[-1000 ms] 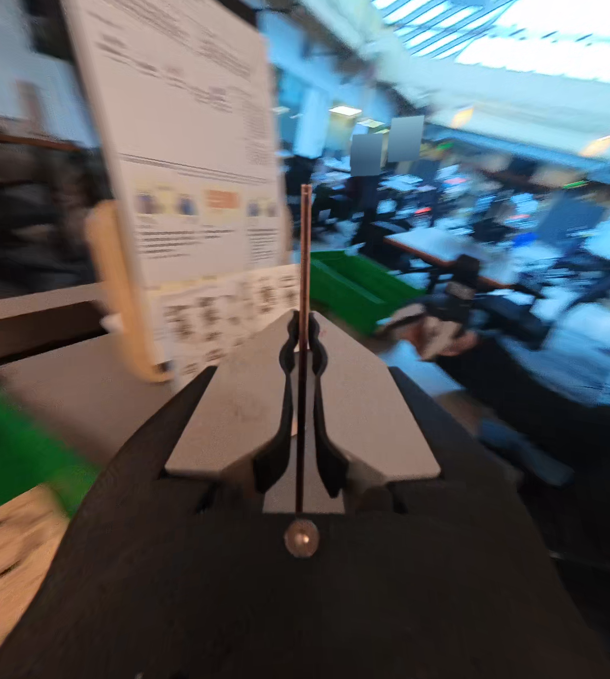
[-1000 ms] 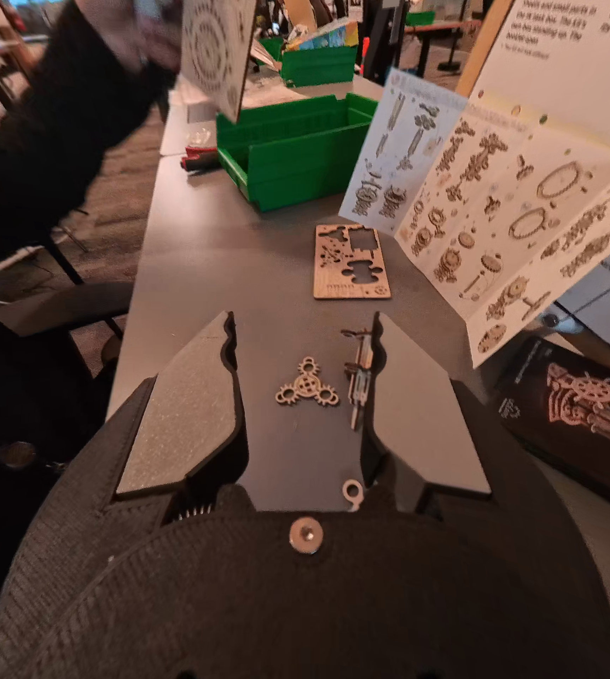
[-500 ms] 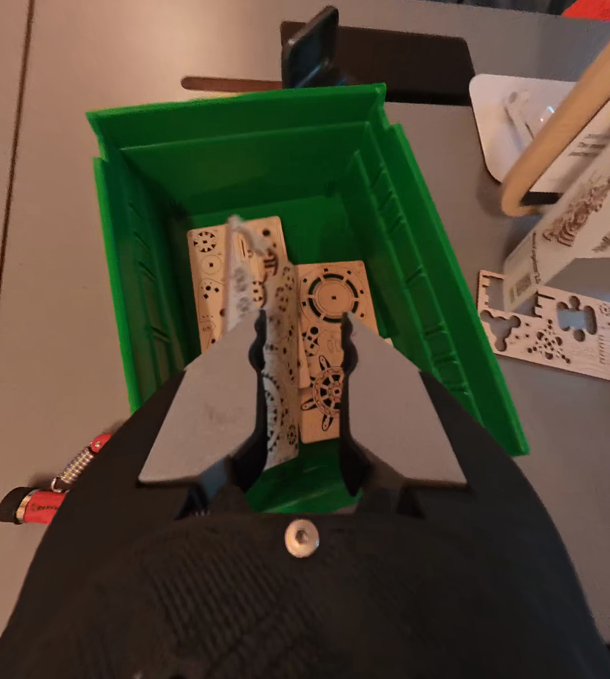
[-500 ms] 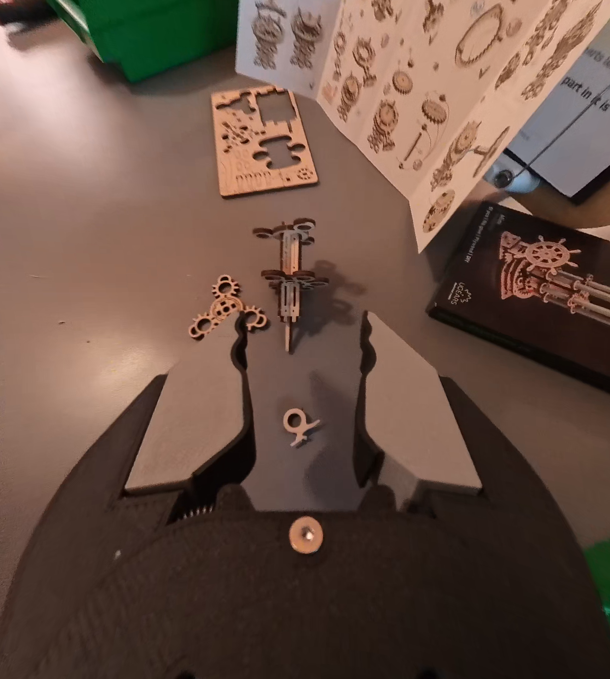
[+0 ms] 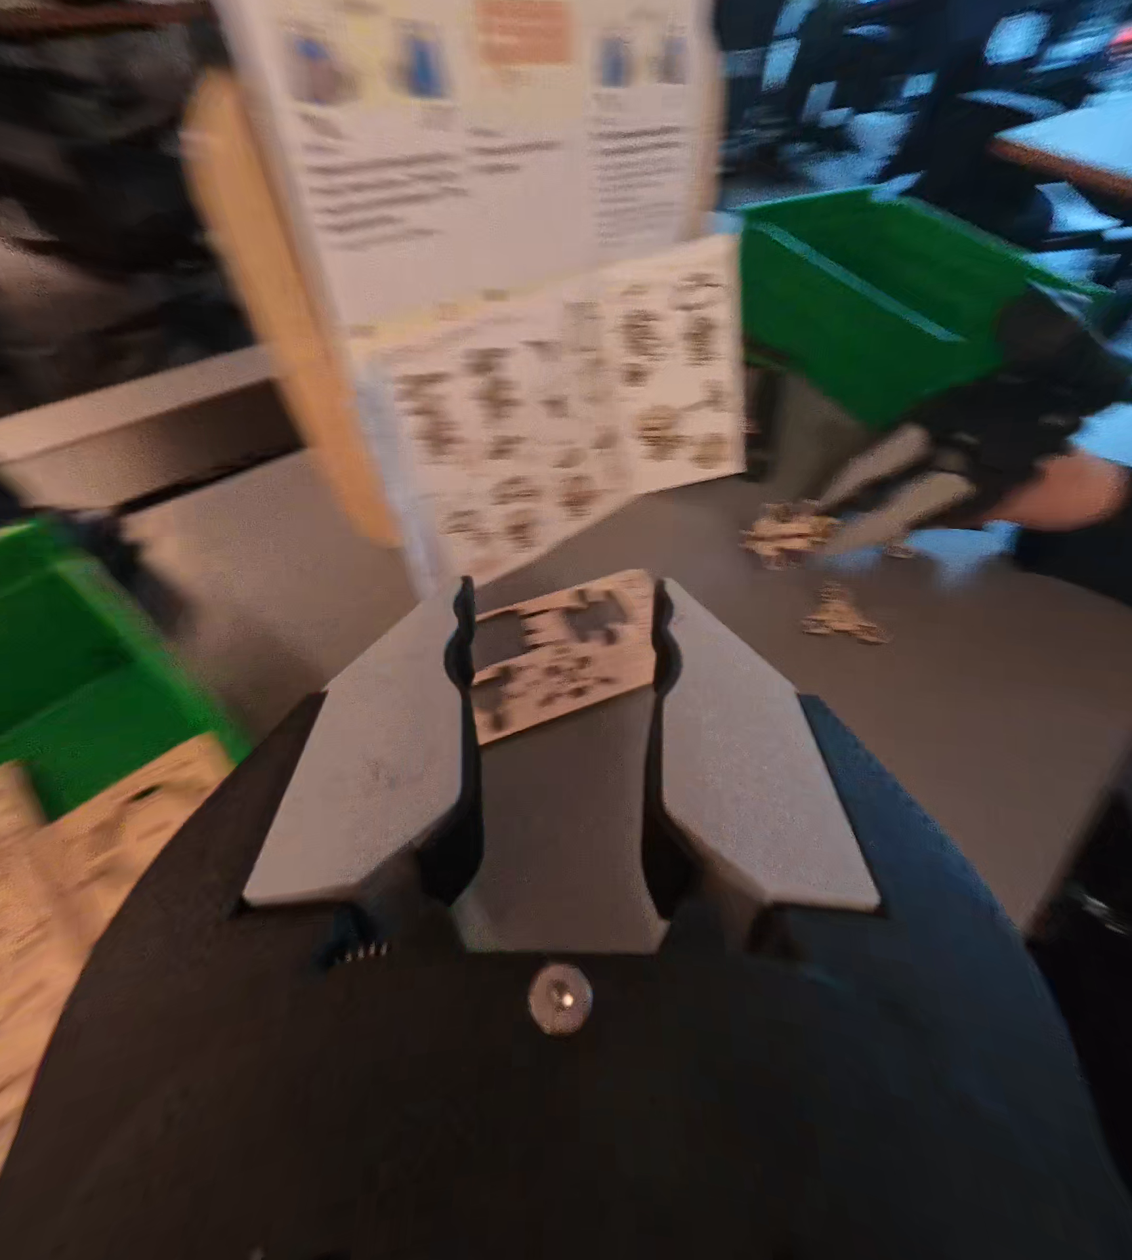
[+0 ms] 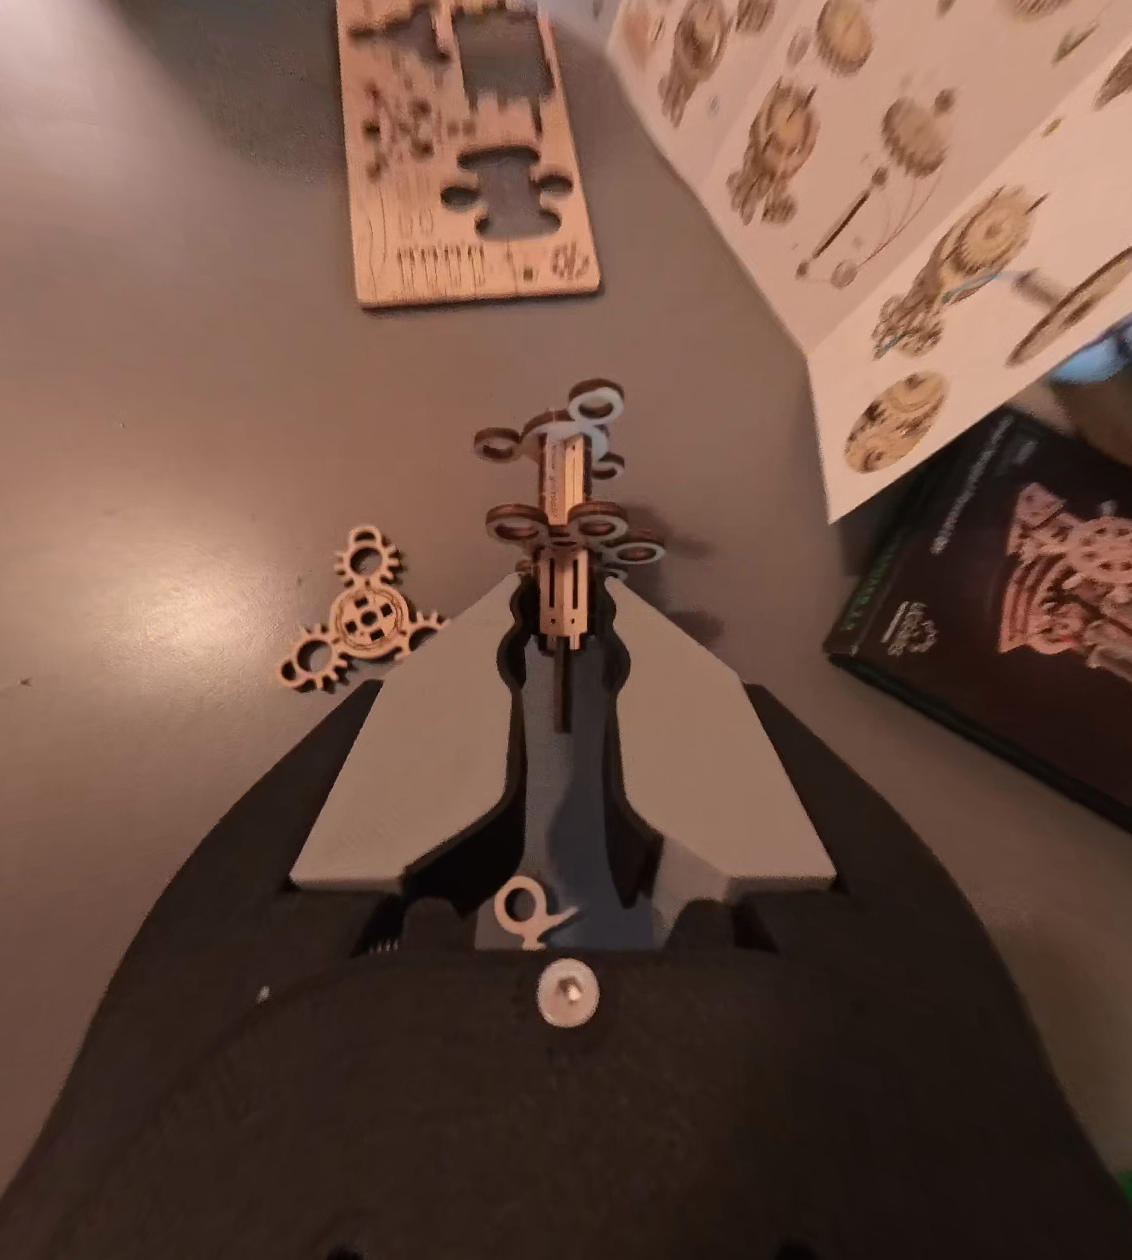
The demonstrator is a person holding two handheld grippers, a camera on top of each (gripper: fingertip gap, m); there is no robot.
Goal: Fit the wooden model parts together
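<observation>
Pinching the wooden shaft assembly [image 6: 561, 586] in my right gripper [image 6: 564, 590], I note the grey table [image 6: 140, 423] bears a punched sheet [image 6: 467, 157]. My left gripper [image 5: 559, 613] stands spread and empty; green bins [image 5: 876, 300] and office desks lie beyond.

I see both grippers alike: left gripper [image 5: 559, 637] and right gripper [image 6: 563, 603] have a black ribbed body, grey wedge fingers [image 5: 379, 770], black wavy pads, and a silver screw [image 6: 567, 992] at centre.

Print on poster [image 5: 454, 136], leaflet [image 6: 924, 136], dark box [image 6: 1026, 648], all illegible

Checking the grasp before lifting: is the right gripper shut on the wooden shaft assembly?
Shut: the right gripper has both fingertips pressed against the wooden shaft assembly.
</observation>
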